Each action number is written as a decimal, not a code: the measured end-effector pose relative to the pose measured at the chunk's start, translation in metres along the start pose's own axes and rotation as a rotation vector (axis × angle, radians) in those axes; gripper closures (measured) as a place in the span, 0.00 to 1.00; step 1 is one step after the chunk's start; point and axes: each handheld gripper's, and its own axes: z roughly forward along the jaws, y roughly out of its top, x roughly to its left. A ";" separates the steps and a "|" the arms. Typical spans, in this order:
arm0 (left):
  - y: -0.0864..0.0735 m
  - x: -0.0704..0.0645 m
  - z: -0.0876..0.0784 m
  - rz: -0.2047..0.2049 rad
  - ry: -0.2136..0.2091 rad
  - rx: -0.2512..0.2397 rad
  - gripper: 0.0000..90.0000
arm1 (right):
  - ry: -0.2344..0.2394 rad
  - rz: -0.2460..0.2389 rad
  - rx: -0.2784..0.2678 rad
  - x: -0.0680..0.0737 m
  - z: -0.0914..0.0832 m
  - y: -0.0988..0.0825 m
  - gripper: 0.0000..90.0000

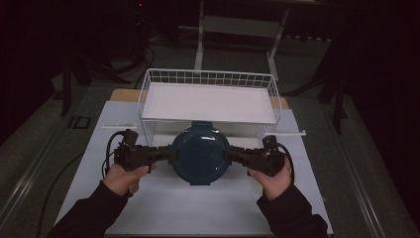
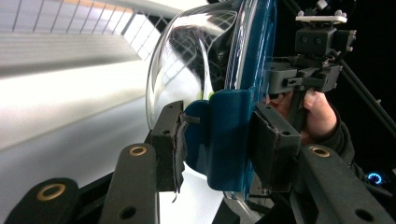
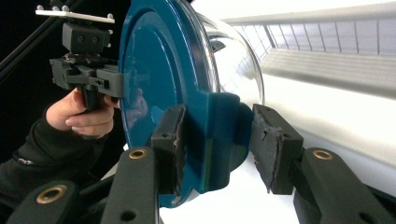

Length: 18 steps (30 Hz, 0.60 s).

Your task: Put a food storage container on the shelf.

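A round clear bowl with a teal lid (image 1: 200, 152) hangs above the white table between my two grippers. My left gripper (image 1: 171, 154) comes in from the left and is shut on the lid's side tab (image 2: 229, 135), with a pad on each face. My right gripper (image 1: 229, 154) comes in from the right and is shut on the opposite tab (image 3: 217, 130). The left gripper view shows the clear bowl (image 2: 187, 65) on the left and the teal lid (image 2: 254, 46) on the right. In the right gripper view the teal lid (image 3: 149, 65) faces the camera.
A white wire basket (image 1: 208, 78) with a flat white floor stands just behind the bowl. White table cover (image 1: 188, 208) spreads in front of it. Dark floor and a stand's legs (image 1: 198, 44) lie beyond the table.
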 end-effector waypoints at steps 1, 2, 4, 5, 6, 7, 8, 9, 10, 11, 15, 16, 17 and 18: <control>0.003 0.000 0.000 -0.002 -0.002 -0.006 0.63 | -0.001 -0.001 -0.003 0.001 -0.001 0.004 0.62; 0.006 0.000 0.001 -0.004 -0.004 -0.009 0.63 | -0.002 -0.006 -0.006 0.000 -0.001 0.008 0.62; 0.013 0.000 0.001 -0.008 -0.004 -0.016 0.63 | -0.002 -0.002 -0.012 0.000 -0.002 0.016 0.62; 0.017 -0.001 0.002 -0.006 -0.002 -0.016 0.63 | 0.000 -0.002 -0.015 -0.001 -0.002 0.020 0.63; 0.021 -0.001 0.002 0.000 0.000 -0.019 0.63 | 0.000 0.000 -0.019 -0.002 -0.002 0.024 0.63; 0.025 -0.001 0.002 0.000 -0.001 -0.020 0.63 | 0.002 0.001 -0.020 -0.003 -0.003 0.027 0.63; 0.029 -0.001 0.003 0.001 0.001 -0.020 0.63 | 0.003 -0.001 -0.028 -0.003 -0.003 0.031 0.63; 0.033 -0.001 0.003 0.004 0.003 -0.021 0.63 | 0.001 -0.001 -0.028 -0.004 -0.003 0.035 0.63; 0.037 -0.001 0.004 0.004 0.003 -0.023 0.63 | 0.002 0.000 -0.030 -0.005 -0.004 0.038 0.63; 0.042 -0.001 0.004 0.009 0.005 -0.024 0.63 | 0.003 0.001 -0.035 -0.006 -0.004 0.042 0.63; 0.056 0.000 0.006 0.013 0.011 -0.034 0.63 | 0.002 0.006 -0.045 -0.010 -0.004 0.054 0.63; 0.063 0.001 0.007 0.011 0.010 -0.041 0.63 | 0.001 0.008 -0.048 -0.011 -0.004 0.058 0.63; 0.067 0.002 0.008 0.012 0.011 -0.041 0.63 | 0.001 0.014 -0.056 -0.013 -0.004 0.064 0.63; 0.070 0.003 0.009 0.012 0.013 -0.048 0.63 | -0.001 0.012 -0.061 -0.014 -0.003 0.067 0.63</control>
